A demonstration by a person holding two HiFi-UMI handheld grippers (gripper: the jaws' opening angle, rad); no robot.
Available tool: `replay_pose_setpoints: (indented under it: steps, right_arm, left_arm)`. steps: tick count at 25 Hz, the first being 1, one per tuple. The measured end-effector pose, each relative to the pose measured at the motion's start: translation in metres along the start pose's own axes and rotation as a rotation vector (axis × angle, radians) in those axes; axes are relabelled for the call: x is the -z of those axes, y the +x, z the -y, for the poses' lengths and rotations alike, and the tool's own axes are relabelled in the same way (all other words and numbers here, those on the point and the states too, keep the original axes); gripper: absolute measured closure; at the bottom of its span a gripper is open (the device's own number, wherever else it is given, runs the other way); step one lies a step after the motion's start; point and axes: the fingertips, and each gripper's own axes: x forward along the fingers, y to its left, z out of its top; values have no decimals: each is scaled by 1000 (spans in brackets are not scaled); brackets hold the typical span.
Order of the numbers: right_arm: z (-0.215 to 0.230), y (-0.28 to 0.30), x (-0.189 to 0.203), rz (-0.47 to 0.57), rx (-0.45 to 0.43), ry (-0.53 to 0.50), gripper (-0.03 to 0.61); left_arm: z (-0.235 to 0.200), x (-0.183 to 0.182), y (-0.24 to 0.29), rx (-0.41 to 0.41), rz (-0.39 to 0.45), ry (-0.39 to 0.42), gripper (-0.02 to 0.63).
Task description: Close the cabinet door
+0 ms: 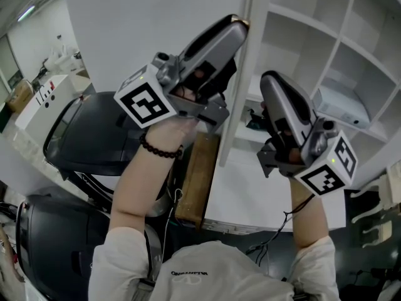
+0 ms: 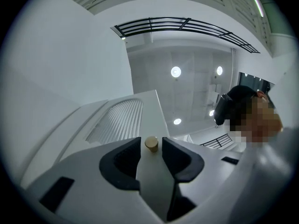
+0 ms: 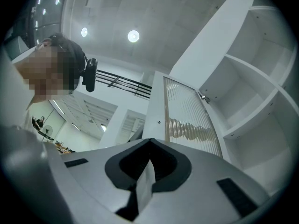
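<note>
Door's still open: in head view the cabinet door (image 1: 233, 115) stands edge-on, swung out toward me, betw. the two grippers, w/ the white shelves (image 1: 338, 36) open behind it on the right. Left gripper (image 1: 233, 25) is raised up at the door's top end, on its left side, tip right at the edge. In the left gripper view I see its jaws parted w/ the small brass knob (image 2: 151, 143) sitting betw. the fingertips; a thin gap shows on each side of the knob, so the pads flank it w/o pressing, not a grasp. Door's ribbed panel (image 2: 117, 120) runs up and far-left from the knob. Right gripper (image 3: 149, 141) is clenched, tips meeting, nothing betw. them. It's held on the right of the door edge, near it but apart, pointing up toward the shelves; its view shows the ribbed glass just beyond the tips and the hinge side at far right. Bead bracelet (image 1: 160, 149) on the left wrist.
</note>
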Motion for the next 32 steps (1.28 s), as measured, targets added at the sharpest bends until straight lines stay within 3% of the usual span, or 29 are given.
replay_pose_setpoints:
  steps: [11,32]
  right_arm:
    - [-1,1,-2,9,-5,-10,569]
    - [9,-22,-7,12,65,-41,569]
  left_arm:
    - [0,0,5,10,17,-19,529]
    - [5,5,9,12,10,5,540]
